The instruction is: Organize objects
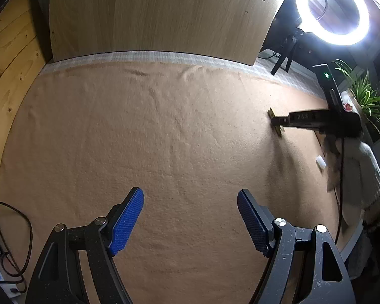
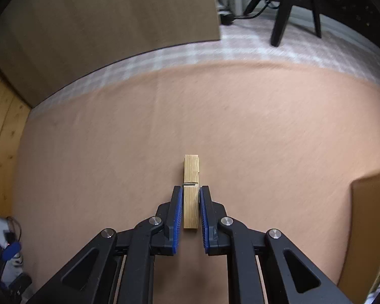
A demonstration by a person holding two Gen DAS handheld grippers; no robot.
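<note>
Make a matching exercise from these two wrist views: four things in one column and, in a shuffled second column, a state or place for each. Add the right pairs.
Column one
1. left tongs
2. right tongs
3. wooden clothespin
4. ring light

Column two
A. glowing white at the upper right of the left wrist view
B. lying on the tan cloth, gripped between two blue pads
C. spread wide with nothing between the pads
D. closed on a narrow wooden piece

Pairs: 1-C, 2-D, 3-B, 4-A
</note>
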